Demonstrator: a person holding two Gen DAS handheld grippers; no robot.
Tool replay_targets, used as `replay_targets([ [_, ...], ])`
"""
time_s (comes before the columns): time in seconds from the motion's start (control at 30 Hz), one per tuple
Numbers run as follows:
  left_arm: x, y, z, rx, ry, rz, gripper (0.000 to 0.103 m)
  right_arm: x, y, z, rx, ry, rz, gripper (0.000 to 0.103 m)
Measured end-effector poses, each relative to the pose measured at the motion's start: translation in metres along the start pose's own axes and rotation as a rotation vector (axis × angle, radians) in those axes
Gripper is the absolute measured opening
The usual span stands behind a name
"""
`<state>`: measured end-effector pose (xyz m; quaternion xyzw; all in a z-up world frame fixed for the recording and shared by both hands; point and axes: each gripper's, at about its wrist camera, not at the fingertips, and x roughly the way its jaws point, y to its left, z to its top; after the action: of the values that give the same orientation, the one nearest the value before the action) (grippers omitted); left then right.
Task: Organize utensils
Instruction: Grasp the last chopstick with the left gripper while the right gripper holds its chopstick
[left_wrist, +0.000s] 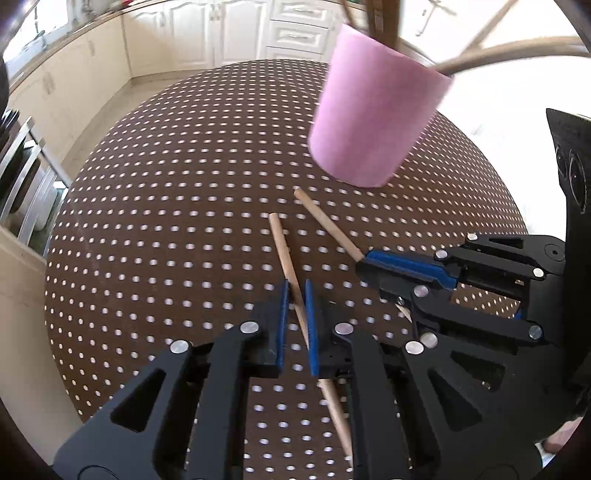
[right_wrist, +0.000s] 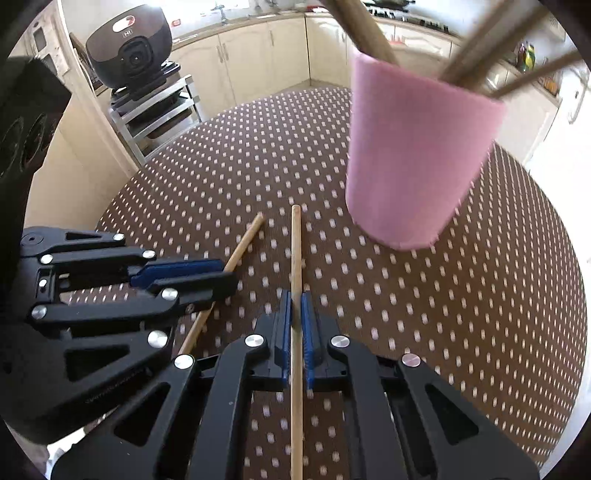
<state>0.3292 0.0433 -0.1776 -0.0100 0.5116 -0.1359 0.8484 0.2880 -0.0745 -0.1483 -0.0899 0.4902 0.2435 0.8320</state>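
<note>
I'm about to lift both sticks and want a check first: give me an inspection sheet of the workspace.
Surface: round table, brown cloth with white dots.
Job's things: two wooden chopsticks, left chopstick and right chopstick, lying apart; pink cup upright with wooden utensils inside.
Clutter: nothing seen.
Grippers: left gripper shut on the left chopstick; right gripper shut on the right chopstick.
Cables: nothing seen.
Surroundings: cream cabinets, black appliance on a metal rack.

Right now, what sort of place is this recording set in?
Most likely a home kitchen: cream cabinets line the walls under a countertop, and a dotted tablecloth covers the table, where a pink cup holds wooden utensils.
</note>
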Motion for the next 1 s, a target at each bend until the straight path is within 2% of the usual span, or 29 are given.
replay_targets([
  [0.1, 0.001, -0.01, -0.002, 0.039, 0.014, -0.021, 0.007, -0.008, -0.003, -0.009, 0.016, 0.044, 0.024, 0.005],
  [0.2, 0.003, -0.019, -0.005, 0.078, 0.027, -0.011, 0.007, -0.011, -0.001, -0.013, -0.008, 0.096, 0.027, 0.005],
  [0.3, 0.006, -0.025, -0.005, 0.079, 0.035, 0.004, 0.007, -0.009, 0.004, -0.01, -0.031, 0.104, -0.005, 0.005],
  [0.5, 0.011, -0.029, 0.002, 0.06, 0.044, 0.025, 0.008, 0.001, 0.005, 0.001, -0.022, 0.074, -0.002, 0.008],
  [0.77, 0.011, -0.021, 0.001, 0.02, 0.011, 0.012, 0.007, 0.007, 0.0, 0.006, 0.029, 0.015, 0.031, 0.005],
  [0.87, -0.006, -0.013, -0.005, 0.004, -0.023, -0.01, 0.007, -0.017, -0.009, -0.009, 0.045, -0.019, 0.027, 0.005],
  [1.0, -0.035, -0.012, -0.01, 0.011, -0.09, -0.024, 0.007, -0.048, -0.007, -0.012, 0.062, -0.089, 0.065, 0.005],
])
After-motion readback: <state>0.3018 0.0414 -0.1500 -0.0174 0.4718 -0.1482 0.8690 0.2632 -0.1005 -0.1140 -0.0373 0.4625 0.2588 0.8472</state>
